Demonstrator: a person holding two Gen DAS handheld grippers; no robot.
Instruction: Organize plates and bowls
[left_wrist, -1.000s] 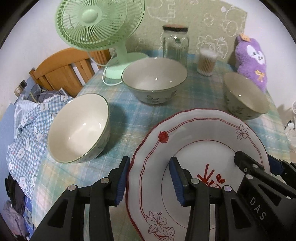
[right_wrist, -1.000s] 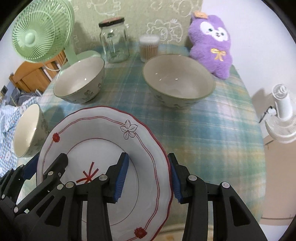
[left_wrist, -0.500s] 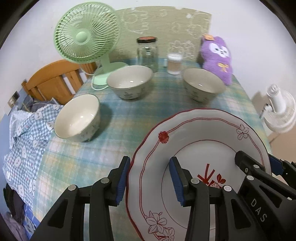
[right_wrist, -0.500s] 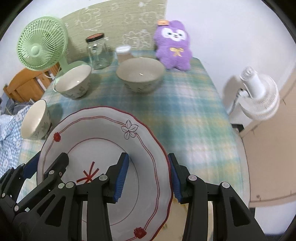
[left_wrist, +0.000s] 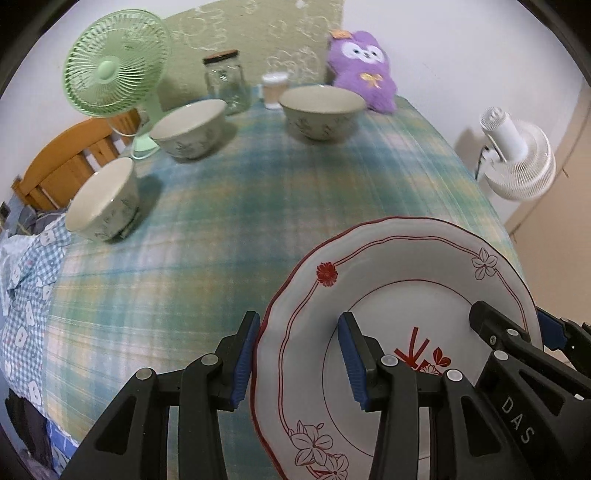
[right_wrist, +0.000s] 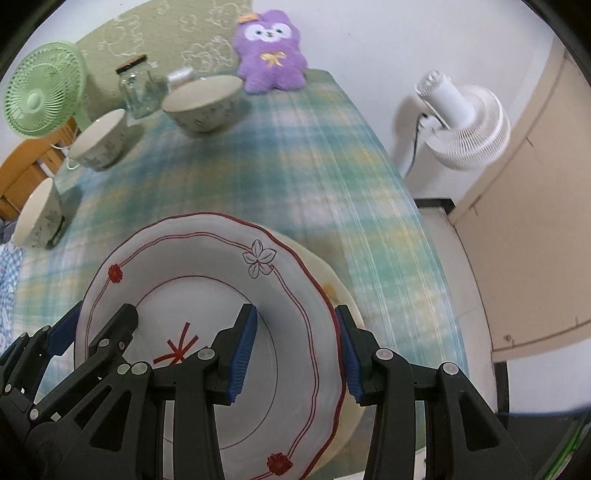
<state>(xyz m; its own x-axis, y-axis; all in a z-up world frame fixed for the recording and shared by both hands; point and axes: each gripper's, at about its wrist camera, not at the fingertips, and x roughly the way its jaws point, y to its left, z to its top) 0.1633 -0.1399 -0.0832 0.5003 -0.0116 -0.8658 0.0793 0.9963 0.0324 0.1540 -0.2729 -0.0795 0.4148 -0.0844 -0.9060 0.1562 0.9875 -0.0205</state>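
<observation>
A white plate with a red rim and flower pattern (left_wrist: 406, 266) (right_wrist: 192, 266) hangs above the checked tablecloth, carried by both grippers. My left gripper (left_wrist: 297, 325) is shut on its left rim, and my right gripper (right_wrist: 295, 314) is shut on its right rim. Each gripper also shows in the other's view, the right gripper (left_wrist: 513, 317) and the left gripper (right_wrist: 92, 321). A cream plate (right_wrist: 332, 288) lies on the table under the held plate's right side, mostly hidden. Three pale bowls (left_wrist: 103, 201) (left_wrist: 188, 127) (left_wrist: 321, 110) stand apart at the left and back.
A green desk fan (left_wrist: 110, 70), a glass jar (left_wrist: 225, 85), a small cup (left_wrist: 273, 88) and a purple plush (left_wrist: 362, 74) line the table's back. Off the right edge stands a white floor fan (right_wrist: 465, 118). A wooden chair (left_wrist: 62, 162) is at the left.
Both grippers have carried the plate back and to the right, away from the bowls, which now look smaller. The cream plate has come into view beneath it.
</observation>
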